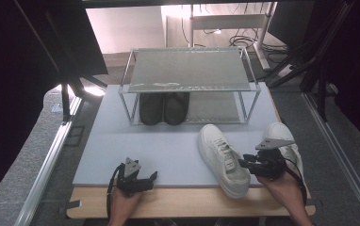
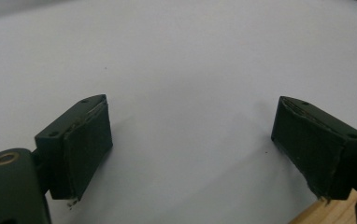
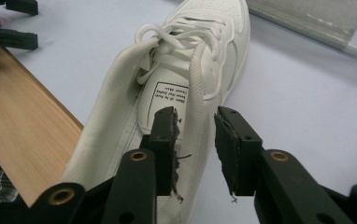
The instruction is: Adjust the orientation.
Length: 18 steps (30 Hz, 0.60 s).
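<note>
A pale grey mat covers the counter, with a wire shoe rack at its far edge holding dark shoes. Near the counter's right front corner lies a white lace-up sneaker, its partner half hidden behind the right claw. The left claw rests by the front edge.

In the left gripper view, its jaws gape wide over bare mat.

In the right gripper view, the right claw stands partly open around the sneaker's collar wall; contact is unclear.
</note>
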### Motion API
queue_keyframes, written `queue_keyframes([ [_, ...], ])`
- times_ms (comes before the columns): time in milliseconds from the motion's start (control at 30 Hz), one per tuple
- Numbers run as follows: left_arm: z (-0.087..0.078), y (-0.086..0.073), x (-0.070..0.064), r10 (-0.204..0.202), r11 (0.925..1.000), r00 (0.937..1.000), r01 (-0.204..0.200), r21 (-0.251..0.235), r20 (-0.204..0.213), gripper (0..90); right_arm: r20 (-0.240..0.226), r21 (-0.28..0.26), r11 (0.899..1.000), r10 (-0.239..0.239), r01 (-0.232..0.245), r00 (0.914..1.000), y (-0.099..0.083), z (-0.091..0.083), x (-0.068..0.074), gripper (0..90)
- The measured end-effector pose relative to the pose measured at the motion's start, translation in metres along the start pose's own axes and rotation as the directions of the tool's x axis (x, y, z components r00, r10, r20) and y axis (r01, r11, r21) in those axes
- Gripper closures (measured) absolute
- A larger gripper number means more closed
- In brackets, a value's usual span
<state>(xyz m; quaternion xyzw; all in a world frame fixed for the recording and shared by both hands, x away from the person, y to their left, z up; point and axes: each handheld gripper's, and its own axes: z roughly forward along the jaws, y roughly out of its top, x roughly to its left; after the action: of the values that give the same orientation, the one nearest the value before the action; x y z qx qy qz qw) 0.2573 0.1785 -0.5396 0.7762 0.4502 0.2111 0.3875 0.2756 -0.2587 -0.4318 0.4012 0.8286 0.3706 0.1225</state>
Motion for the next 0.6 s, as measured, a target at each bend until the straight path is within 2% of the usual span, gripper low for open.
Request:
queue_keyframes([
  [233,0.0,0.0,0.0,-0.003,1.0,1.0,0.003,-0.002,-0.001,12.1,-0.013,0.024,0.999,0.038,-0.038,0.9992,0.005,0.013,-0.003,59.2],
  [400,0.0,0.0,0.0,0.0,1.0,1.0,0.0,0.0,0.0,12.1,-0.025,0.046,0.995,0.084,-0.083,0.9961,0.008,0.023,-0.007,55.4],
  [533,0.0,0.0,0.0,-0.001,1.0,1.0,0.001,-0.001,0.0,12.1,-0.036,0.059,0.993,0.101,-0.098,0.9943,0.009,0.028,-0.008,59.1],
  [600,0.0,0.0,0.0,-0.001,1.0,1.0,0.001,-0.001,0.0,12.1,-0.019,0.067,0.995,0.077,-0.076,0.9969,0.009,0.03,-0.007,62.9],
])
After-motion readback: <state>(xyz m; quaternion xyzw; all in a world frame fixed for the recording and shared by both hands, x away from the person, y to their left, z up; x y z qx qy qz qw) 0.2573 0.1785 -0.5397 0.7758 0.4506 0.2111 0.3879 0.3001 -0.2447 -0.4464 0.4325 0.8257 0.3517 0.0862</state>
